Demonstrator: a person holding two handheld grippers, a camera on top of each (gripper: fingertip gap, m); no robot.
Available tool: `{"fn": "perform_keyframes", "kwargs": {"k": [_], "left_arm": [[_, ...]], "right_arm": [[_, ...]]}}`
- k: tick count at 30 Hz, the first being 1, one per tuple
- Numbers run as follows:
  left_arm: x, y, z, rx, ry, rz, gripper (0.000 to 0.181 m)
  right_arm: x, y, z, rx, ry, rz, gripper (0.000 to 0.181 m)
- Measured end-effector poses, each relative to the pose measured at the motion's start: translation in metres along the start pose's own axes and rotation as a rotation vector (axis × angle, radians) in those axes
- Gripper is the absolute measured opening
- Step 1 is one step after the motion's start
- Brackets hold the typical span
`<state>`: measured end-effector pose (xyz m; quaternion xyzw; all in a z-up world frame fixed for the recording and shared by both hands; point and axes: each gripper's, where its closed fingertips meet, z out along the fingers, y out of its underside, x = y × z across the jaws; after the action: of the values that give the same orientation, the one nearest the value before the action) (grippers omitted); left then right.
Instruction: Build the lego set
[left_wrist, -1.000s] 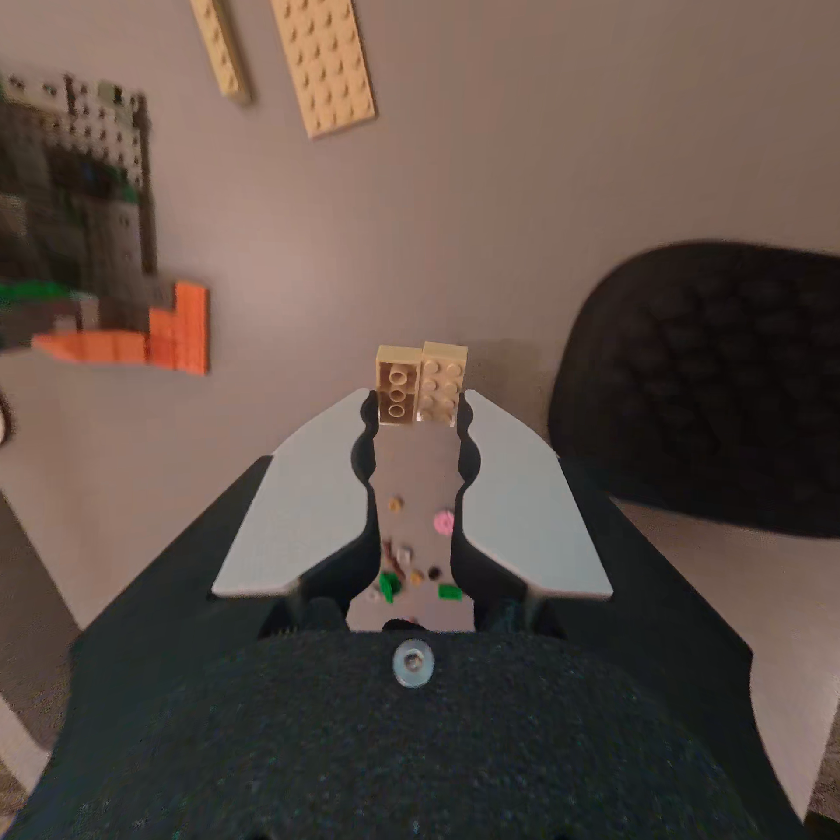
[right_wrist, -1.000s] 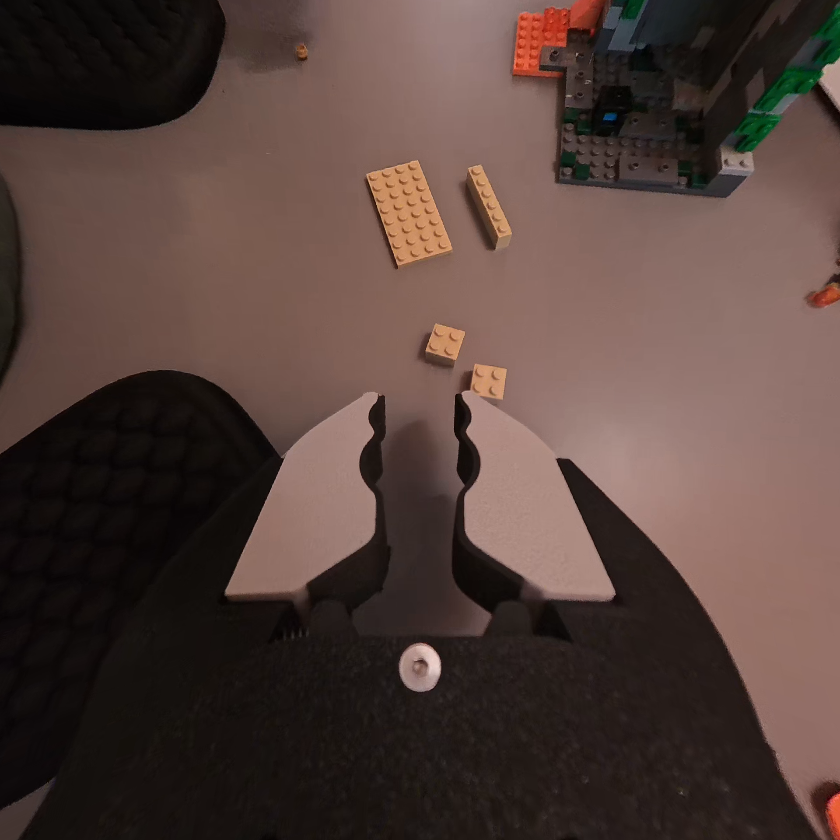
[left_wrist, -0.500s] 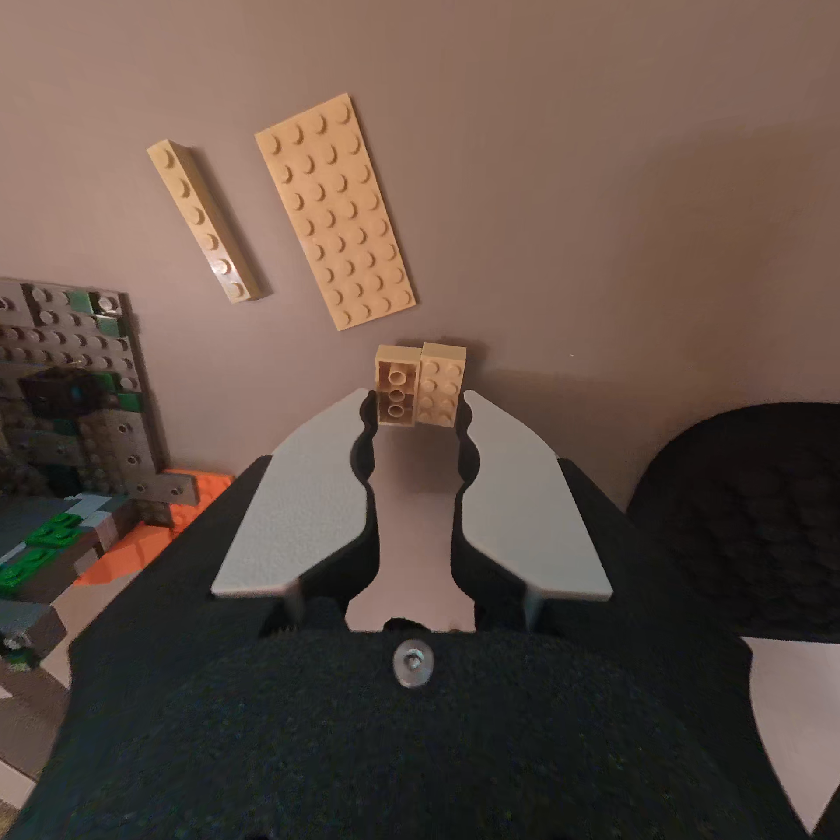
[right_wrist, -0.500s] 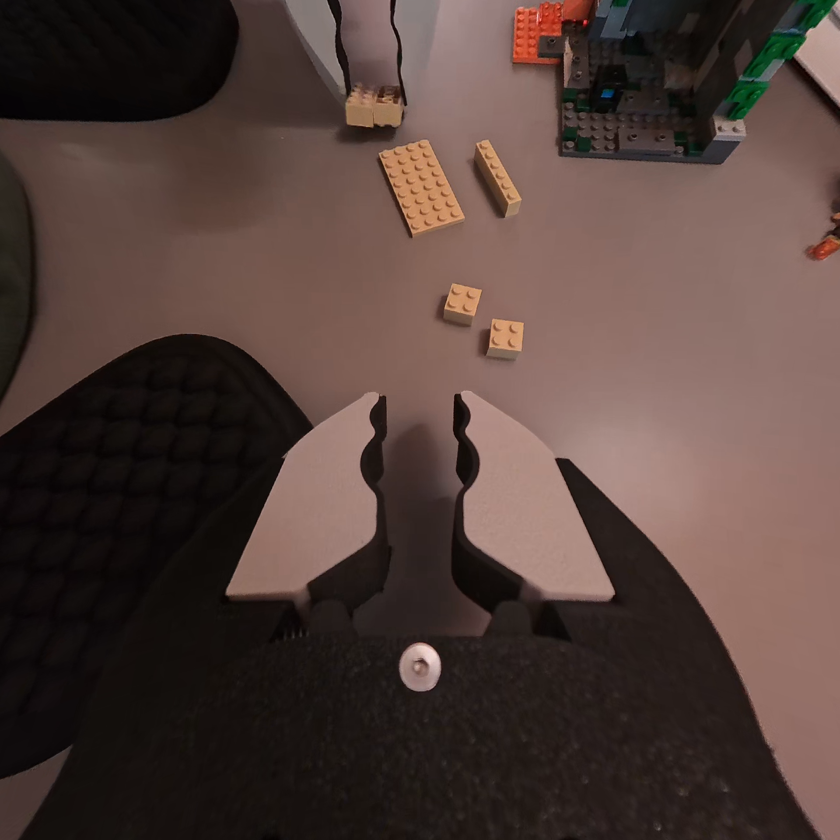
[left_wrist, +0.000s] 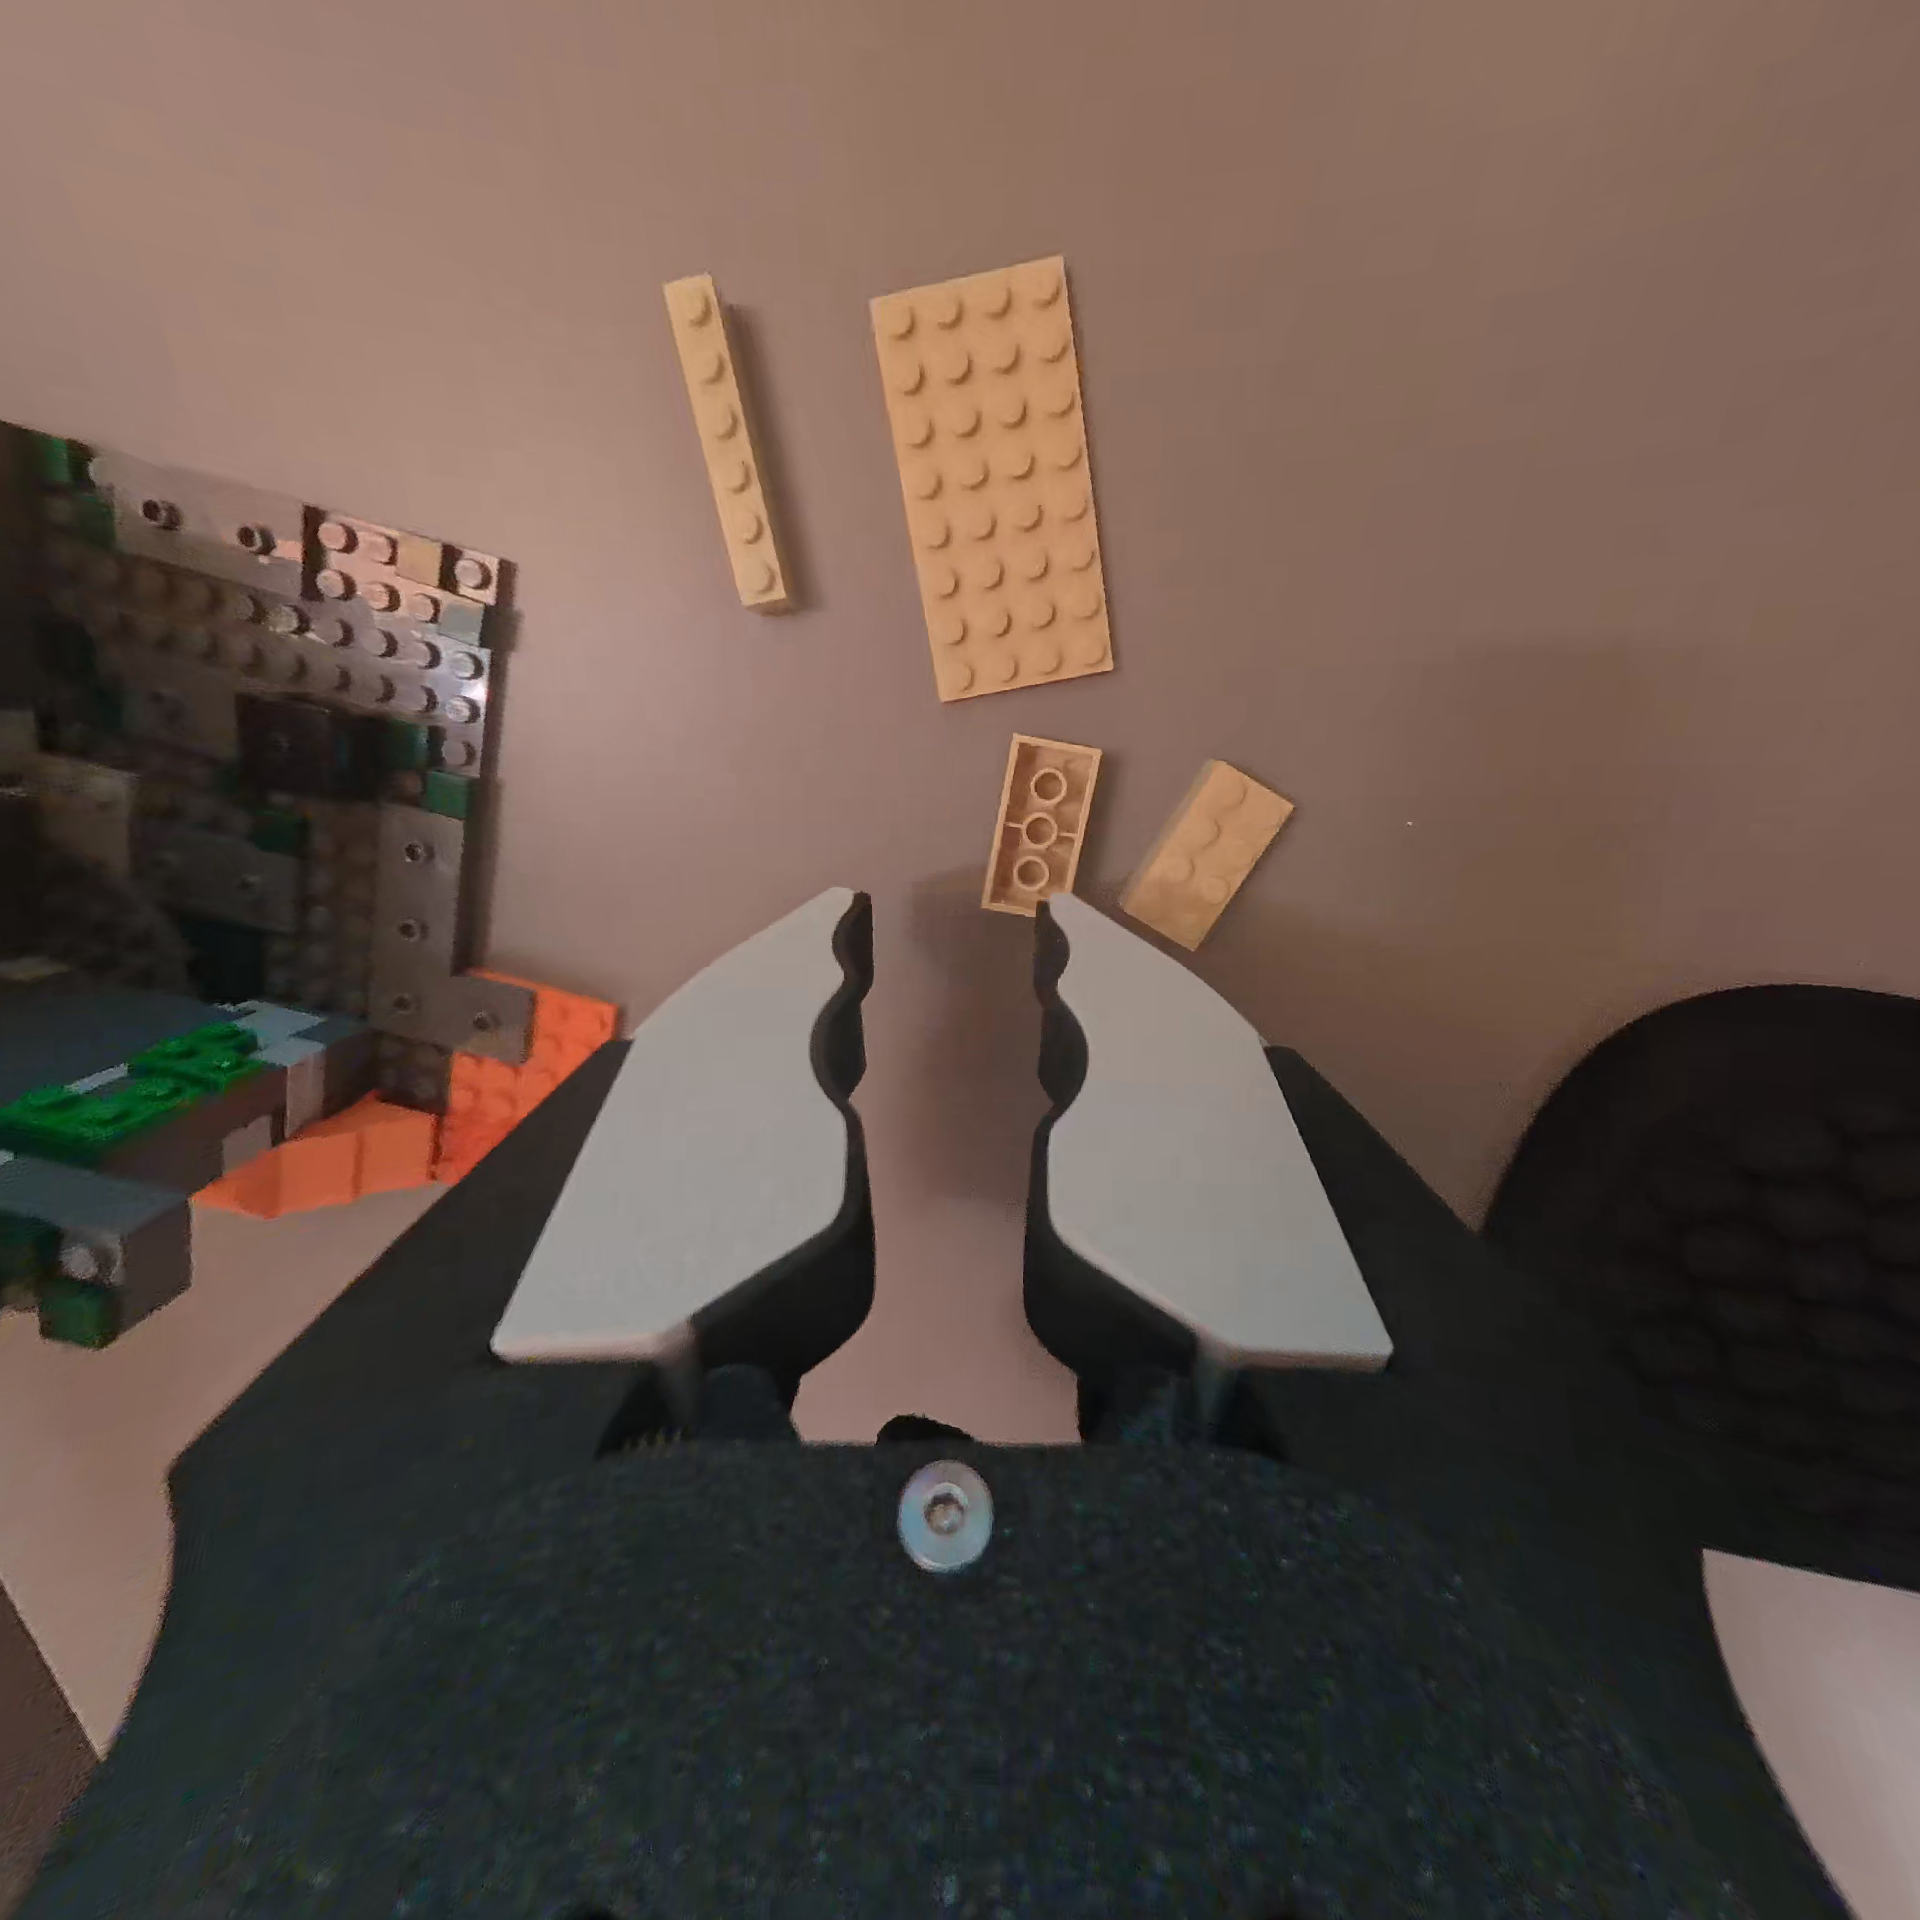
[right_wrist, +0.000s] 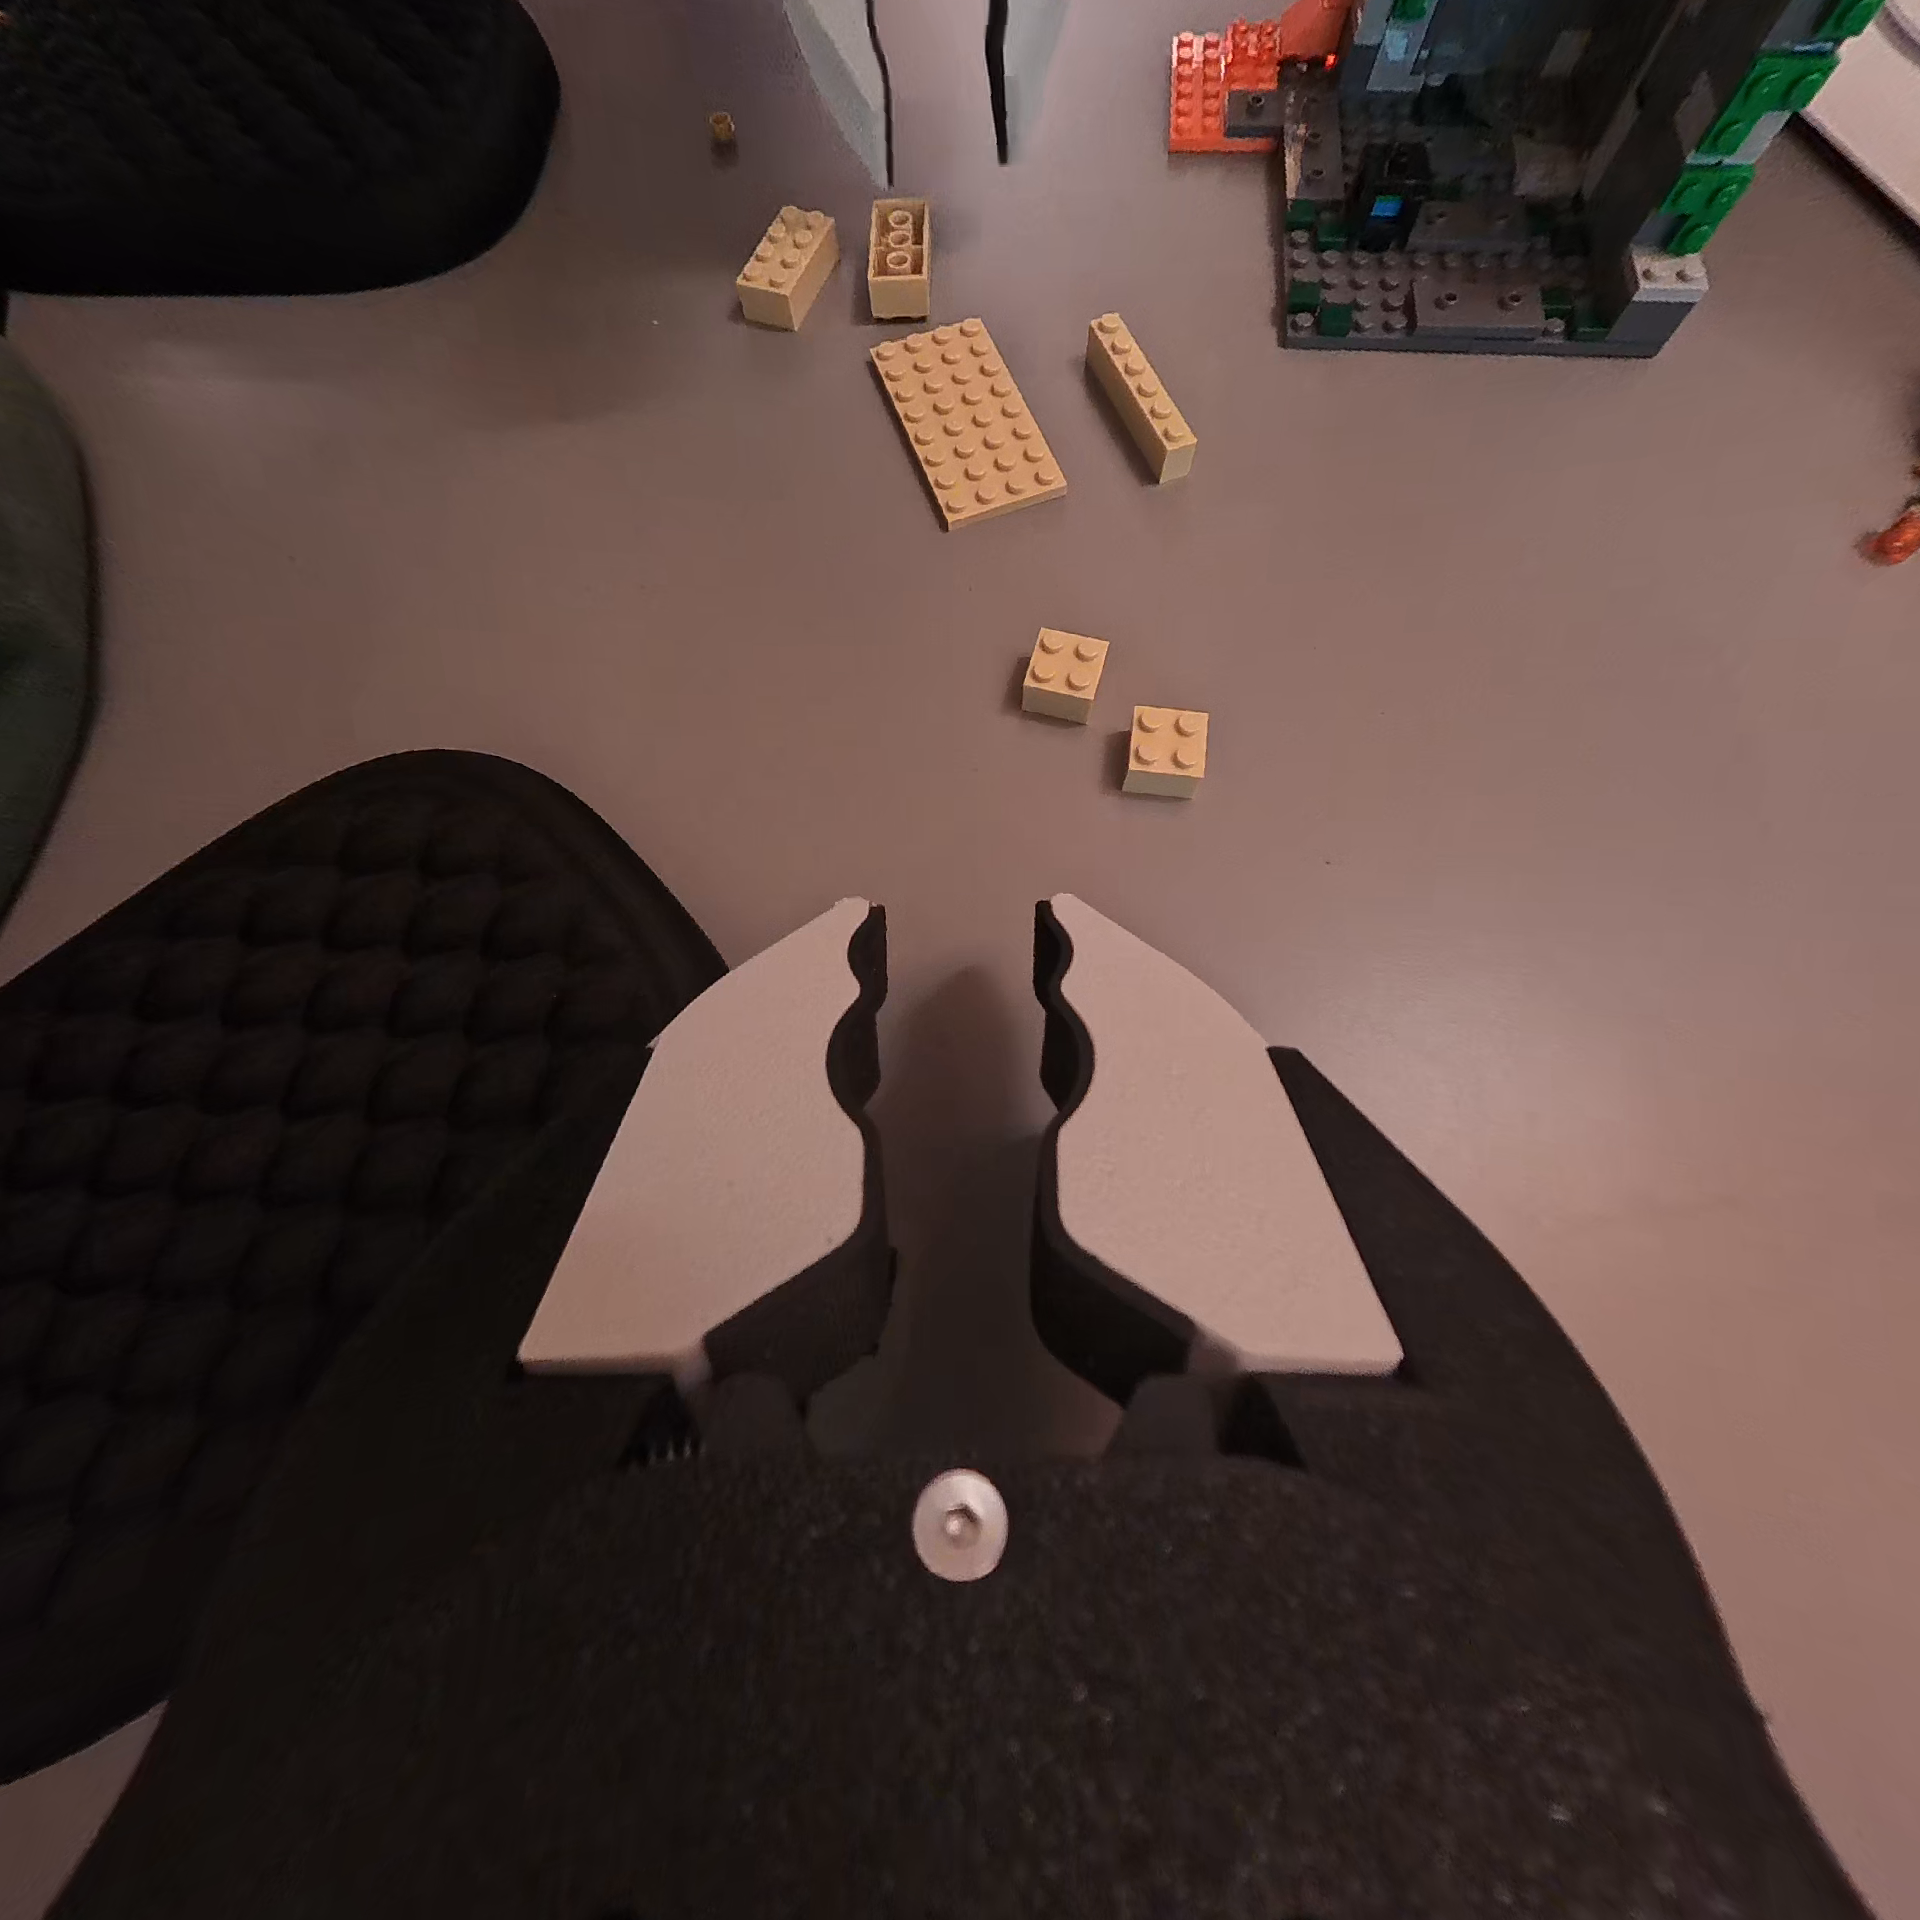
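My left gripper (left_wrist: 954, 909) is open and empty, just short of two tan 2x4 bricks on the table: one upside down (left_wrist: 1041, 825), one studs up (left_wrist: 1207, 854). Beyond them lie a tan flat plate (left_wrist: 989, 477) and a long tan 1x6 brick (left_wrist: 727, 441). The grey, green and orange lego build (left_wrist: 260, 831) stands at the left. My right gripper (right_wrist: 960, 914) is open and empty over the table. Ahead of it lie two small tan 2x2 bricks (right_wrist: 1065, 674) (right_wrist: 1166, 750), the plate (right_wrist: 968, 420), the long brick (right_wrist: 1141, 397), both 2x4 bricks (right_wrist: 900, 256) (right_wrist: 787, 266) and the build (right_wrist: 1475, 197).
The left gripper's fingers (right_wrist: 842, 83) show at the top of the right wrist view. Black padded cushions lie at the left (right_wrist: 312, 1091), the far left (right_wrist: 239, 125) and at the right of the left wrist view (left_wrist: 1745, 1247). A tiny tan piece (right_wrist: 723, 129) and an orange piece (right_wrist: 1896, 535) lie on the table. About 20 cm separates my left fingertips from my right. Measured from the fingertips, the tan flat plate (left_wrist: 989, 477) is 7 cm or so from the left gripper and 15 cm from the right. The right camera catches it too, in the right wrist view (right_wrist: 970, 418). My left gripper is the nearer one to the long tan 1x6 brick (left_wrist: 727, 441): about 8 cm, against 15 cm. My right wrist view (right_wrist: 1141, 380) looks at it from another angle.
My left gripper carried the two tan 2x4 bricks to the table near the plate, opened and let them go; they now lie apart. My right gripper drew back a little.
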<state>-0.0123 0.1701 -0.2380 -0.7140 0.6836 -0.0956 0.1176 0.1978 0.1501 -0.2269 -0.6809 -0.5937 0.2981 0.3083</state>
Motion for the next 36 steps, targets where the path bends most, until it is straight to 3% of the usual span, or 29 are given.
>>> {"fn": "perform_keyframes", "kwargs": {"k": [6, 17, 19, 21, 25, 30, 32, 34, 36], "left_arm": [[0.003, -0.007, 0.009, 0.052, 0.036, 0.003, 0.021], [0.017, -0.007, 0.014, 0.12, 0.087, -0.046, 0.029], [0.013, -0.007, 0.018, 0.119, 0.065, -0.062, 0.017], [0.015, -0.012, 0.017, 0.152, 0.087, -0.091, 0.017], [0.029, -0.036, -0.001, 0.324, 0.245, -0.2, 0.017], [0.056, -0.068, -0.025, 0.499, 0.479, -0.288, 0.017], [0.062, -0.073, -0.029, 0.522, 0.525, -0.307, 0.017], [0.068, -0.076, -0.032, 0.543, 0.549, -0.303, 0.017], [0.067, -0.075, -0.031, 0.55, 0.516, -0.298, 0.016]], "right_arm": [[-0.004, -0.012, 0.001, 0.025, -0.005, -0.014, 0.027], [-0.02, -0.042, 0.03, 0.019, -0.08, -0.11, 0.027], [-0.022, -0.049, 0.035, 0.024, -0.088, -0.13, 0.027], [-0.024, -0.059, 0.041, 0.041, -0.081, -0.165, 0.026], [-0.021, -0.081, 0.053, 0.089, 0.04, -0.362, 0.027], [-0.045, -0.115, 0.067, 0.239, 0.155, -0.702, 0.033], [-0.053, -0.122, 0.071, 0.271, 0.19, -0.805, 0.032], [-0.055, -0.125, 0.073, 0.269, 0.223, -0.87, 0.015], [-0.054, -0.122, 0.076, 0.238, 0.192, -0.81, 0.013]]}}
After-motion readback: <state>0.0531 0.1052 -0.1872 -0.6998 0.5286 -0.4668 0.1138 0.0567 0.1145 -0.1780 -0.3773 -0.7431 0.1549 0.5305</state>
